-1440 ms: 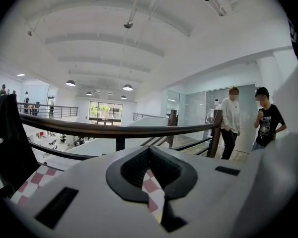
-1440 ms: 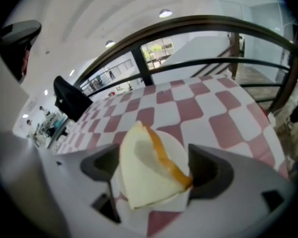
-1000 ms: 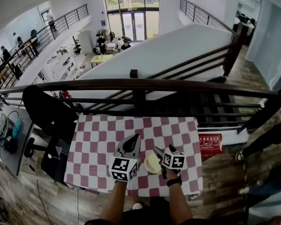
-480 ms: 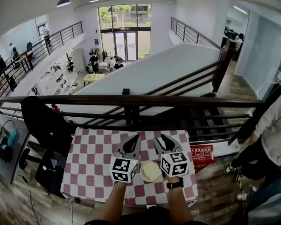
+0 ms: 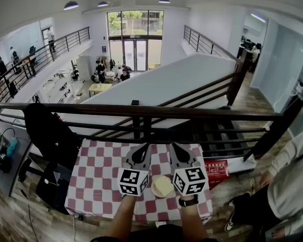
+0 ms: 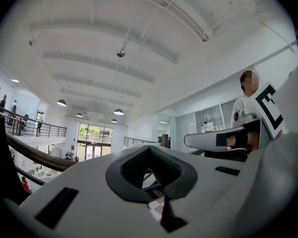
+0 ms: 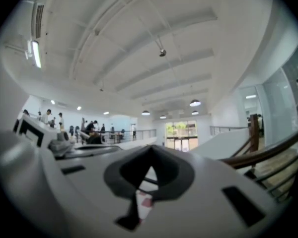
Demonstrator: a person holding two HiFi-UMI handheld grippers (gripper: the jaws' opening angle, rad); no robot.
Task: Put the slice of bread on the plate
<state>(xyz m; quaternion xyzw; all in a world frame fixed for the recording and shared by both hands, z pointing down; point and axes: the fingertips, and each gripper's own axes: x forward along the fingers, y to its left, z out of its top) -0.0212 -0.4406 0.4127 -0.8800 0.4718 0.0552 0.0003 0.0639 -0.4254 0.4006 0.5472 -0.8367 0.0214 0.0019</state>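
Note:
A pale slice of bread [image 5: 163, 185] lies on a cream plate [image 5: 154, 190] near the front edge of the red-and-white checked table [image 5: 98, 175]. Both grippers are held up above the table and point away from me, level. My left gripper [image 5: 143, 146] hangs just left of the plate, its jaws together with nothing in them. My right gripper [image 5: 174, 145] hangs just right of the plate, jaws shut and empty. In the left gripper view the left gripper [image 6: 149, 149] looks out over the hall. In the right gripper view the right gripper [image 7: 151, 148] does the same, with a bit of checked cloth showing below.
A dark railing [image 5: 141, 111] runs across just beyond the table's far edge, with an open drop behind it. A black chair with a dark jacket [image 5: 48, 127] stands at the table's left. A red sign [image 5: 217, 169] and a person in light clothes [image 5: 293, 185] are at the right.
The right gripper rose from over the plate and its jaws closed with nothing in them. The left gripper rose a little. The bread stays on the plate.

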